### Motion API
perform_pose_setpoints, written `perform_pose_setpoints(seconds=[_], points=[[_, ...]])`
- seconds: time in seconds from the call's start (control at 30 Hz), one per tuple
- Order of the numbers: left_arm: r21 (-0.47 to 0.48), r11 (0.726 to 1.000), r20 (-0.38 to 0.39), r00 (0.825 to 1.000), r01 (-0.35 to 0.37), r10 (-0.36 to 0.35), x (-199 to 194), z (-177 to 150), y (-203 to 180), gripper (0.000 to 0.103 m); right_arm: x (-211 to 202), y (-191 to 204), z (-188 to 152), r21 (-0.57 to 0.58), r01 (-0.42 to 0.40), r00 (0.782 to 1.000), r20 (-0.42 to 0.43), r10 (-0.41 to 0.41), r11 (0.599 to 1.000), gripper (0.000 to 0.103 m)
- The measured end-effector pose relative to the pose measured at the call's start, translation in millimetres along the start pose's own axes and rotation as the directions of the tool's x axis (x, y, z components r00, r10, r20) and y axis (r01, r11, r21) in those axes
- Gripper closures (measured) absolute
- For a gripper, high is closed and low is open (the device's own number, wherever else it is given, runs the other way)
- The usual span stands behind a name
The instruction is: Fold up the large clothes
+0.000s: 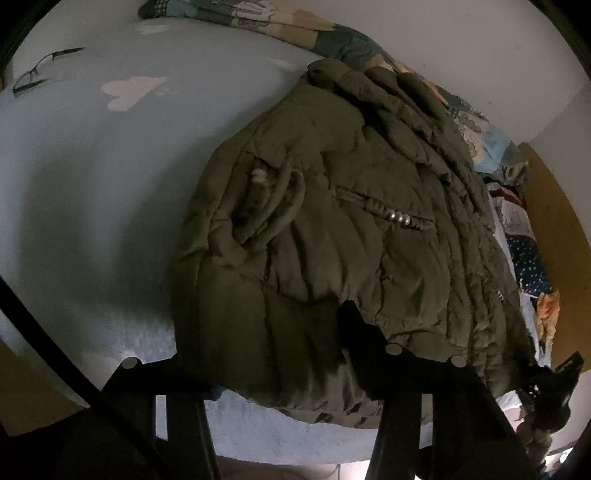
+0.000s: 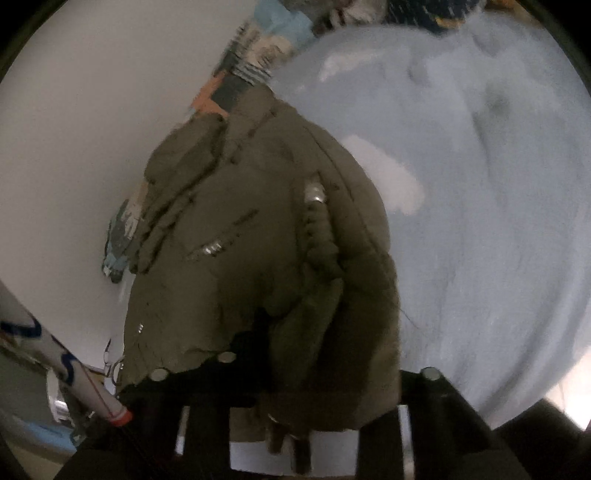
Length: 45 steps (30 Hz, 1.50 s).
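Observation:
An olive-green padded jacket (image 1: 332, 229) lies bunched on a light blue bed sheet (image 1: 92, 192). In the left wrist view my left gripper (image 1: 258, 365) stands wide open at the jacket's near hem, and its right finger (image 1: 362, 332) lies on the fabric. In the right wrist view the jacket (image 2: 240, 229) fills the middle. My right gripper (image 2: 295, 373) straddles a hanging fold of the jacket. Its fingers stand apart on either side of the fold.
Eyeglasses (image 1: 40, 70) lie on the sheet at the far left. A patterned quilt (image 1: 332, 33) runs along the wall behind the jacket. A white wall (image 2: 92, 129) is to the left in the right wrist view. A white tube with a red cap (image 2: 92, 391) leans at the lower left.

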<state>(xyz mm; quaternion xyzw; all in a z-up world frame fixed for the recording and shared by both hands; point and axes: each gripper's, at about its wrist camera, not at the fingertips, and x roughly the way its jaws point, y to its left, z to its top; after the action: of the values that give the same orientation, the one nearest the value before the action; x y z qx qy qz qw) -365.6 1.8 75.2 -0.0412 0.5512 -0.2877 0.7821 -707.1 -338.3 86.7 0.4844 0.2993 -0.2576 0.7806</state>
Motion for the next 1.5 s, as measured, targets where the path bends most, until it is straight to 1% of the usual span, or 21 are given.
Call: perform_pose_setpoints(seconds=[0.07, 0.13, 0.2, 0.23, 0.27, 0.3, 0.33, 0.37, 0.4, 0.43, 0.5, 0.57, 0.63, 0.7, 0.77, 0.9, 1.03, 1.13, 1.23, 1.33, 1.5], points=[[0.011, 1.000, -0.001, 1.000, -0.014, 0.014, 3, 0, 0, 0.052, -2, 7, 0, -0.032, 0.008, 1.000, 0.016, -0.007, 0.999, 0.078], [0.029, 0.999, 0.005, 1.000, -0.026, 0.026, 7, 0, -2, 0.051, 3, 6, -1, -0.040, 0.029, 1.000, 0.003, -0.028, 0.999, 0.078], [0.053, 0.998, 0.016, 0.999, -0.042, 0.041, 4, -1, -1, 0.051, 11, -3, -2, -0.002, 0.040, 0.999, -0.025, -0.040, 0.999, 0.069], [0.069, 0.996, 0.027, 0.998, -0.050, 0.048, 2, -1, -3, 0.052, 13, -8, -2, 0.017, 0.044, 0.998, -0.038, -0.043, 0.999, 0.067], [0.085, 0.995, 0.041, 0.998, -0.052, 0.049, 0, -1, -5, 0.059, 16, -12, -2, 0.033, 0.041, 0.998, -0.047, -0.040, 0.999, 0.066], [0.099, 0.994, 0.054, 0.998, -0.047, 0.042, -4, -2, -7, 0.062, 17, -15, -1, 0.043, 0.036, 0.998, -0.052, -0.033, 0.998, 0.066], [0.115, 0.992, 0.071, 0.997, -0.044, 0.036, -8, -1, -10, 0.070, 16, -14, -1, 0.041, 0.033, 0.998, -0.053, -0.031, 0.999, 0.067], [0.136, 0.990, 0.094, 0.995, -0.044, 0.031, -13, -1, -14, 0.074, 14, -13, -1, 0.029, 0.030, 0.999, -0.046, -0.029, 0.999, 0.073], [0.158, 0.986, 0.119, 0.993, -0.046, 0.027, -19, -2, -18, 0.076, 8, -9, -1, 0.007, 0.018, 0.999, -0.028, -0.018, 1.000, 0.079], [0.185, 0.981, 0.150, 0.988, -0.052, 0.024, -26, -3, -23, 0.077, 2, -3, 0, -0.025, 0.009, 1.000, -0.004, -0.009, 1.000, 0.082], [0.226, 0.972, 0.185, 0.982, -0.072, 0.029, -32, -5, -31, 0.079, -13, 11, 0, -0.099, 0.014, 0.999, 0.047, -0.010, 0.995, 0.086], [0.256, 0.963, 0.213, 0.977, -0.087, 0.032, -39, -7, -36, 0.080, -24, 22, -2, -0.145, 0.034, 0.996, 0.088, -0.021, 0.989, 0.087], [0.273, 0.959, 0.238, 0.971, -0.081, 0.014, -47, -8, -38, 0.081, -34, 30, -1, -0.177, 0.044, 0.992, 0.120, -0.023, 0.983, 0.088], [0.287, 0.955, 0.269, 0.963, -0.078, -0.002, -59, -10, -39, 0.082, -40, 35, 1, -0.186, 0.039, 0.990, 0.138, -0.013, 0.982, 0.089], [0.294, 0.953, 0.284, 0.959, -0.075, -0.012, -67, -11, -41, 0.082, -48, 37, 2, -0.195, 0.028, 0.988, 0.155, 0.002, 0.980, 0.090], [0.301, 0.952, 0.290, 0.956, -0.054, -0.038, -77, -11, -43, 0.082, -62, 49, 2, -0.220, 0.005, 0.984, 0.176, 0.035, 0.975, 0.091], [0.313, 0.949, 0.295, 0.953, -0.037, -0.061, -86, -7, -46, 0.082, -77, 48, 0, -0.203, -0.033, 0.982, 0.176, 0.070, 0.979, 0.091], [0.337, 0.941, 0.293, 0.953, -0.028, -0.076, -94, 4, -50, 0.082, -85, 48, 0, -0.201, -0.048, 0.982, 0.170, 0.083, 0.978, 0.091], [0.346, 0.938, 0.299, 0.948, -0.004, -0.106, -104, 25, -53, 0.082, -94, 54, 10, -0.206, -0.073, 0.979, 0.173, 0.110, 0.976, 0.091], [0.349, 0.937, 0.304, 0.944, 0.019, -0.132, -114, 48, -57, 0.081, -103, 67, 31, -0.213, -0.107, 0.973, 0.180, 0.147, 0.971, 0.091], [0.365, 0.930, 0.324, 0.929, 0.051, -0.178, -130, 105, -79, 0.081, -113, 103, 77, -0.211, -0.174, 0.957, 0.196, 0.216, 0.962, 0.091]])
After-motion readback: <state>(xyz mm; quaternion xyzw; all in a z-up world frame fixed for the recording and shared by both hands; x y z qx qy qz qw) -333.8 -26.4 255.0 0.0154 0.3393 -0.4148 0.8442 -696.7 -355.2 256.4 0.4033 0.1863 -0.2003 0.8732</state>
